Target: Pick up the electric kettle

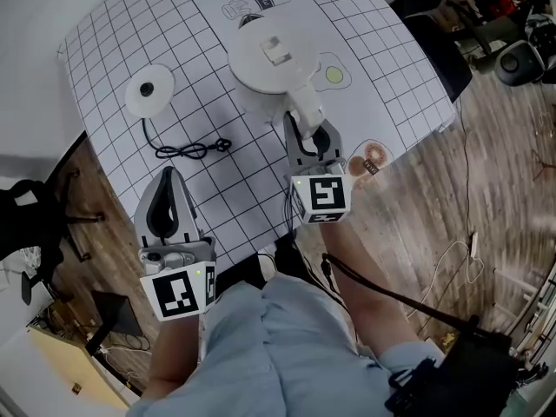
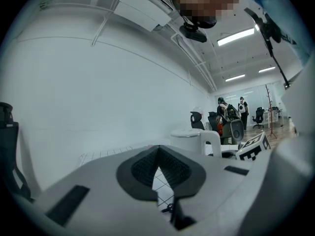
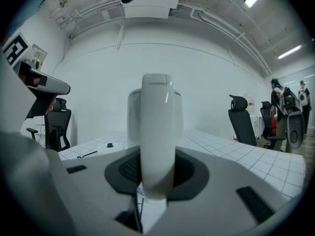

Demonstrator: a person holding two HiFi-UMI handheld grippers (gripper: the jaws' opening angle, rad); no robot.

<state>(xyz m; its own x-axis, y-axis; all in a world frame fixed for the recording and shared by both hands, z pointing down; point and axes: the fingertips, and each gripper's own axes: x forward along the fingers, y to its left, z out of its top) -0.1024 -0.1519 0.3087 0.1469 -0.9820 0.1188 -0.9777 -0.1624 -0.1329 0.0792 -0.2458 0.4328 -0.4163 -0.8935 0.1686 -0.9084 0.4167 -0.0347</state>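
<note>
Since the electric kettle [image 1: 271, 59] is the item to lift, I list it first: one, white, lidded, upright on the grid mat [image 1: 113, 42] near the far middle, its handle [image 1: 304, 102] turned toward me.

Handling, by my judgement: a rigid plastic shell with a smooth, somewhat slippery skin. It is light if empty and bottom-heavy if filled, and I cannot see the fill level. The handle is the one sound place to grip. I would take it high, near the lid, so the body hangs plumb rather than swinging.

Right gripper [image 1: 306, 133]: one, at the handle. Its own view shows the handle standing between narrowly parted jaws. The pads seem to flank it without yet pressing, though the view is too close for certainty.

Left gripper [image 1: 168, 179]: one, at the near edge of the mat, well apart from the kettle, with jaw tips together on nothing.

Power base [image 1: 149, 89]: one round disc, bare, left of the kettle and apart from it.

Cord [image 1: 187, 150]: one, trailing from the base into a loose bundle.

Printed figures on the mat: three counted, a bottle outline [image 1: 256, 3], a green disc [image 1: 334, 75] and a doughnut [image 1: 375, 156].
</note>
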